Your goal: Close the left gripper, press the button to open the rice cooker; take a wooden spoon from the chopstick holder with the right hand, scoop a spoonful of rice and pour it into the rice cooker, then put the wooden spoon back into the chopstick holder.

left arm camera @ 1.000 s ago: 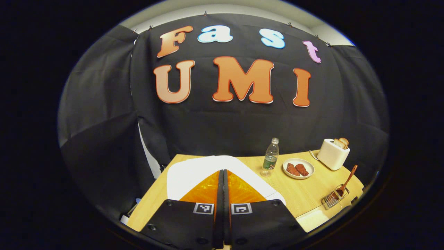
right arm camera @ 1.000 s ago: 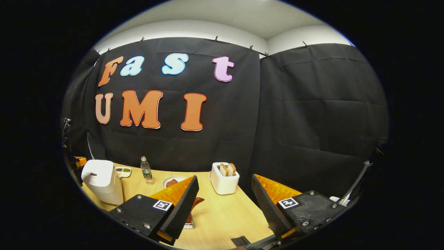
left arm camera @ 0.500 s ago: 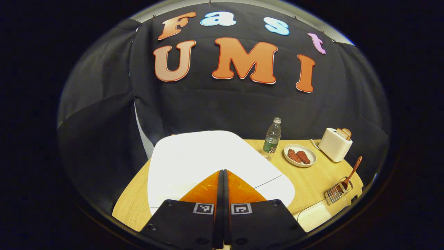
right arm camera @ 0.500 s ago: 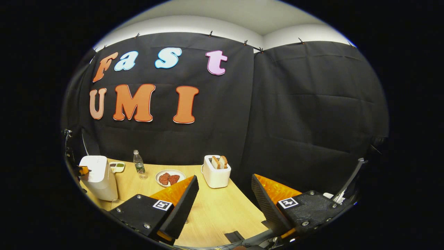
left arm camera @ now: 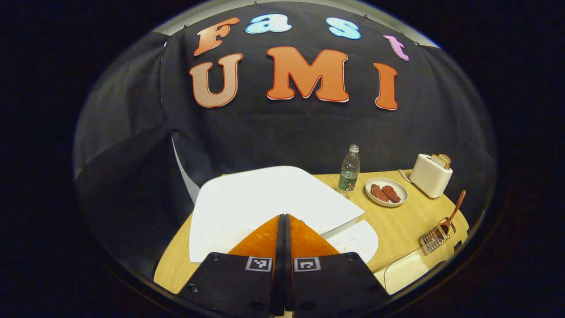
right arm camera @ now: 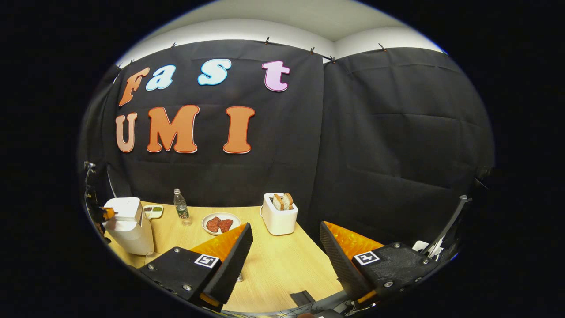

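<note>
A: Left hand-held gripper (left arm camera: 282, 221)?
B: Fingers pressed together, empty, over the cooker (left arm camera: 265, 198), lid ajar.
A: Right hand-held gripper (right arm camera: 286, 240)?
B: Spread wide, empty. Spoon (left arm camera: 452, 214) in holder (left arm camera: 435, 240), well right of cooker.

White box-shaped rice cooker (right arm camera: 128, 225): left end of table, lid (left arm camera: 269, 201) slightly raised. Brown wooden spoon (left arm camera: 452, 215): leaning, bowl down, in wire chopstick holder (left arm camera: 435, 240) near table's right edge.

Ahead of my right gripper (right arm camera: 284, 254) the table (right arm camera: 273, 265) is bare. Toaster (right arm camera: 279, 215), plate (right arm camera: 220, 223) and bottle (right arm camera: 180, 209) stand along its far edge.
</note>
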